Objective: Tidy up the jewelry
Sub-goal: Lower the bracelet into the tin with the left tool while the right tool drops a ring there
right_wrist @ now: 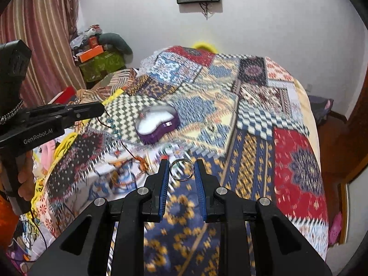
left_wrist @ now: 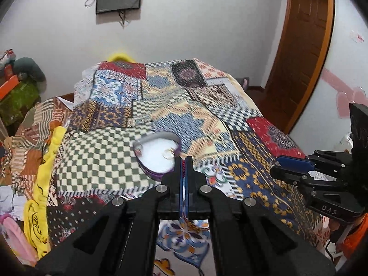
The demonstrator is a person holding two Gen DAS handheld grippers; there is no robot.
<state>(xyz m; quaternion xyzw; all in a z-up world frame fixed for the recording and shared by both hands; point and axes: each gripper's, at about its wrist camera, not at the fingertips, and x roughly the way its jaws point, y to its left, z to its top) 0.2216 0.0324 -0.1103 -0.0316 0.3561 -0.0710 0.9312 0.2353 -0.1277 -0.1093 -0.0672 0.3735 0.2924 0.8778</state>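
Beaded cord (right_wrist: 119, 138), dark red with blue-green beads, hangs from the left gripper (left_wrist: 183, 161), whose jaws are clenched on it; in the left wrist view a red strand shows in the narrow slit between the blue pads. Ahead of those jaws and a little to their left sits the purple heart-shaped box (left_wrist: 158, 154) on the patchwork bed (left_wrist: 96, 161), its white lining open upward, with a small gold piece (left_wrist: 169, 153) already lying inside near the rim. To the right, the right gripper (right_wrist: 182, 169) holds a silver ring (right_wrist: 181, 169) between its blue pads, jaws part-closed and each touching a side of the hoop. The box (right_wrist: 157, 124) lies forward and left of that ring. The left gripper looks nearer the box, so I judge the cord would go in first.
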